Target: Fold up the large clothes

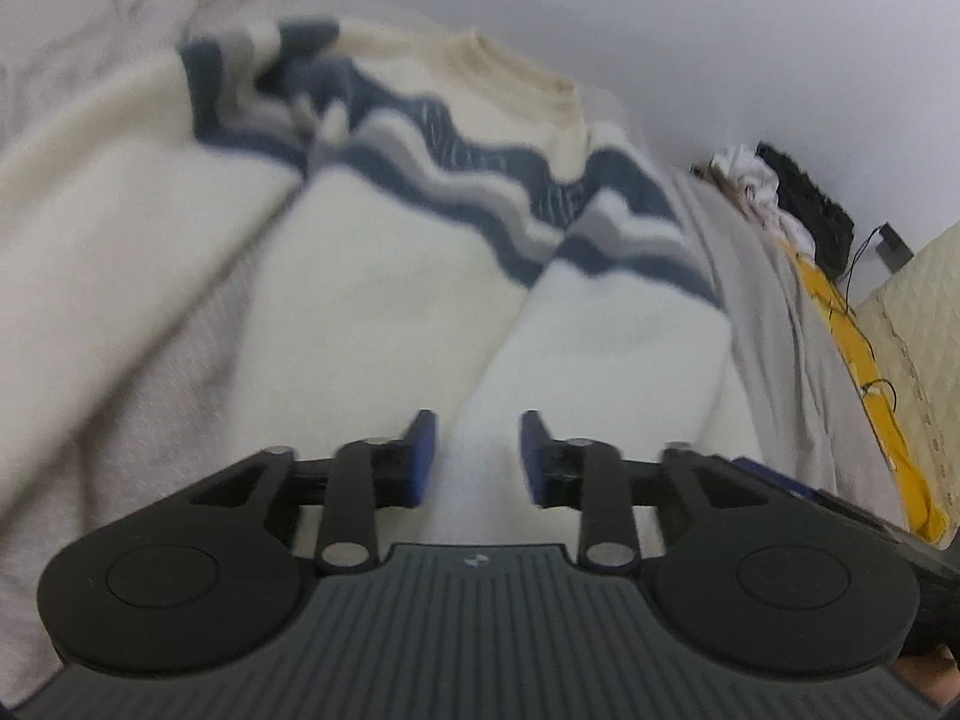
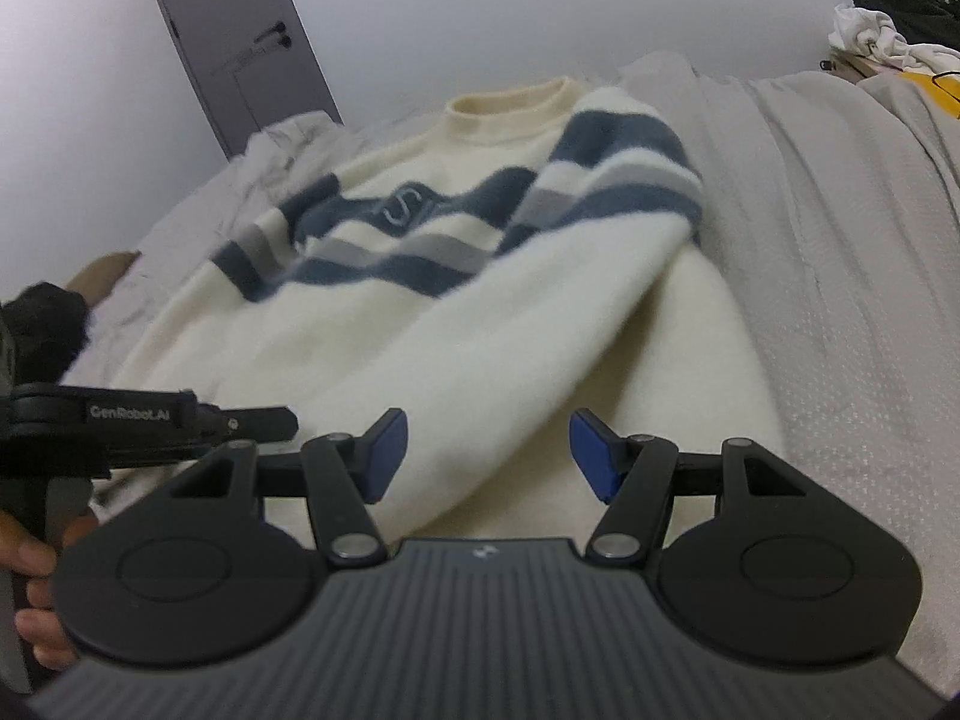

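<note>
A cream knit sweater [image 1: 390, 276] with wavy blue and grey chest bands lies flat on a grey bed sheet [image 1: 768, 330], collar at the far end. In the right wrist view the sweater [image 2: 420, 330] has one sleeve laid diagonally across its front. My left gripper [image 1: 477, 426] hovers low over the near part of the sweater, open, with white fabric showing below the gap between the blue pads. My right gripper [image 2: 487, 423] is open wider above the folded sleeve and the lower body. The left gripper's black body [image 2: 180, 420] shows at the left of the right wrist view, held by a hand [image 2: 30, 570].
The grey sheet [image 2: 840, 300] spreads wide to the right of the sweater. A pile of white and black clothes [image 2: 888, 30] sits at the far right corner. A yellow cloth with cables [image 1: 870, 390] and a quilted cream pad [image 1: 918, 312] run along the bed's edge. A grey door [image 2: 240, 48] stands behind.
</note>
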`<action>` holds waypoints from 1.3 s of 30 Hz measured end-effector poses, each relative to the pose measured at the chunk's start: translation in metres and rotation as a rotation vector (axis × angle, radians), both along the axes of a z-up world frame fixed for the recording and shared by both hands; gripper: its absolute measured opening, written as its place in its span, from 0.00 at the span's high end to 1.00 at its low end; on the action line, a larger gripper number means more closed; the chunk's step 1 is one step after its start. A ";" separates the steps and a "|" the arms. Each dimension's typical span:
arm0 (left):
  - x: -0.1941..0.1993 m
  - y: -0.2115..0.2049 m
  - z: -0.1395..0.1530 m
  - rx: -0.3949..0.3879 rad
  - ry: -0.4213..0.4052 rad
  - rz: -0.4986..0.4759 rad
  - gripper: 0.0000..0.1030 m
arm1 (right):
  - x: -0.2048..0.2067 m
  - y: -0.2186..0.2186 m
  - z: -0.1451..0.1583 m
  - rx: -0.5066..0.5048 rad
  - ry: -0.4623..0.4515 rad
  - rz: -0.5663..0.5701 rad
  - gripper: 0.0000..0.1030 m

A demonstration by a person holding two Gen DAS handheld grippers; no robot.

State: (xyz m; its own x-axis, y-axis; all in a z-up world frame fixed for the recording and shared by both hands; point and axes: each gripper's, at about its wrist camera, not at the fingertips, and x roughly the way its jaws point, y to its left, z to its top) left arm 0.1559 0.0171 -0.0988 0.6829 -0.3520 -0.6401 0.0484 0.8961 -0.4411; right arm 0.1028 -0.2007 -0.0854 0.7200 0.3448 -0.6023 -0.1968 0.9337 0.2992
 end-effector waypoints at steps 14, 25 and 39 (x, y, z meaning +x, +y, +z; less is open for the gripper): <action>-0.075 0.063 0.082 0.114 -0.254 0.108 0.56 | -0.025 0.097 0.032 0.018 -0.132 0.361 0.39; -0.075 0.156 0.073 0.117 -0.284 0.269 0.56 | -0.011 0.197 0.006 -0.020 -0.108 0.686 0.40; -0.064 0.202 0.048 0.027 -0.251 0.375 0.56 | -0.003 0.248 -0.021 -0.288 -0.276 0.932 0.42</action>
